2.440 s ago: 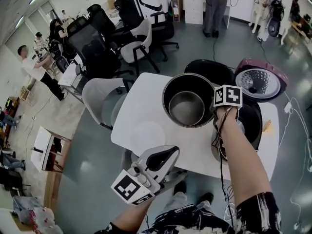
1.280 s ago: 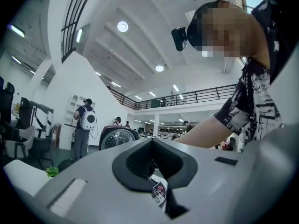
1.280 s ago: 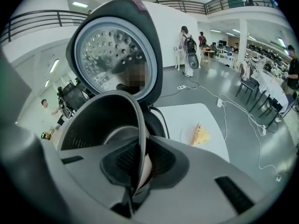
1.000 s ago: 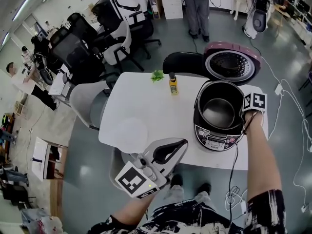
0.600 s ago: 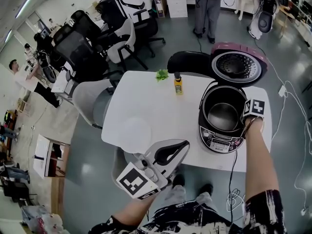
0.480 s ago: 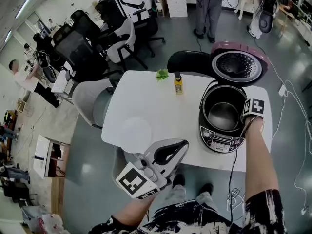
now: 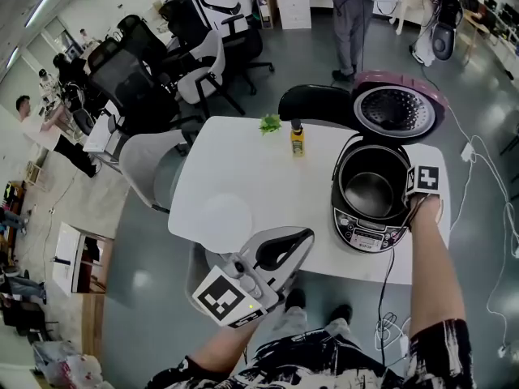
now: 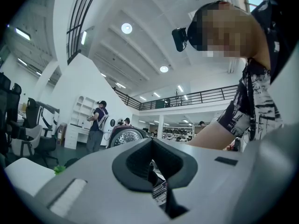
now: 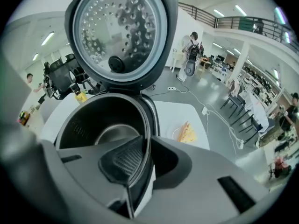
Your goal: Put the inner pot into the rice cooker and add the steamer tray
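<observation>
Closest to me, my left jaws are held off the near edge of the worktop, pressed together with nothing in them. Just past them a white round piece lies flat on the white surface; I can't tell more about it.

To the right, my right jaws straddle the right-hand rim of the inner pot, which sits down inside the rice cooker. They have just been opening slightly. The thin rim stands between the pads, which lie against it on both sides. The cooker's lid stands open behind it. A yellow scrap lies on the worktop beside the cooker.

Toward the far edge stand a small yellow bottle and a green sprig. A grey chair is at the left side and a black chair at the far side. Beyond, on the grey floor, are more office chairs and a standing person.
</observation>
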The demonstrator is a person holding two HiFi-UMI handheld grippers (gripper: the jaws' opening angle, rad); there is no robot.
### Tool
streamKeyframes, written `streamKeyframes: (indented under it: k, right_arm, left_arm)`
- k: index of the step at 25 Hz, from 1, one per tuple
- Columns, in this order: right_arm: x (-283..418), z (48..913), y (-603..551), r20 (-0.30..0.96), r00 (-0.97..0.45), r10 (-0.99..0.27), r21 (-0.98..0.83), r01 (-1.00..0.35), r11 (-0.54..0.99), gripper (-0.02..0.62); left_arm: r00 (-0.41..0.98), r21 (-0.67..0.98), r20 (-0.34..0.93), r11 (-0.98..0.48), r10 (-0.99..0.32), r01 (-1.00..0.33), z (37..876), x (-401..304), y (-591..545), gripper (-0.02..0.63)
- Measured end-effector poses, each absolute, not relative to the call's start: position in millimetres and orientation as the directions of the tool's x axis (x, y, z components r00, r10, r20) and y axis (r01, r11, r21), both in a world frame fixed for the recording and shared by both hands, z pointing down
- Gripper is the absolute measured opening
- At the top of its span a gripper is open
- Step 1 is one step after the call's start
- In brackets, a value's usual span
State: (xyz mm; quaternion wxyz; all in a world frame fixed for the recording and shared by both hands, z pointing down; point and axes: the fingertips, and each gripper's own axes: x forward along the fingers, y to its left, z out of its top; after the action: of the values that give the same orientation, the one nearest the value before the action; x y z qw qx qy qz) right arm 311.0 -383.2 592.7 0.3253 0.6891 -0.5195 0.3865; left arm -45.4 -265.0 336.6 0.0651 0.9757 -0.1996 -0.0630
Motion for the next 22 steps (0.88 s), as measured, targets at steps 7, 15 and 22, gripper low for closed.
streamKeyframes:
  k: [7, 15, 22]
  right_arm:
    - [289, 508, -406, 0.682, 0.102, -0.725, 0.039, -0.994, -0.103, 0.006]
    - [72, 367, -409, 0.081, -0.485, -0.871, -0.324, -0.839, 0.437, 0.005]
    - [-117, 508, -434, 0.278, -0.664, -0.694, -0.402, -0.737, 0.544, 0.006]
  left_arm:
    - [0.914, 0.144, -0.107, -0.915, -0.392, -0.376, 335, -40, -260, 0.005]
    - [0.908, 0.124, -0.108, -0.911, -0.406, -0.393, 318, -44, -242, 0.005]
    - [0.877, 0.137, -0.102, -0.879, -0.470, -0.456, 345, -98, -246, 0.005]
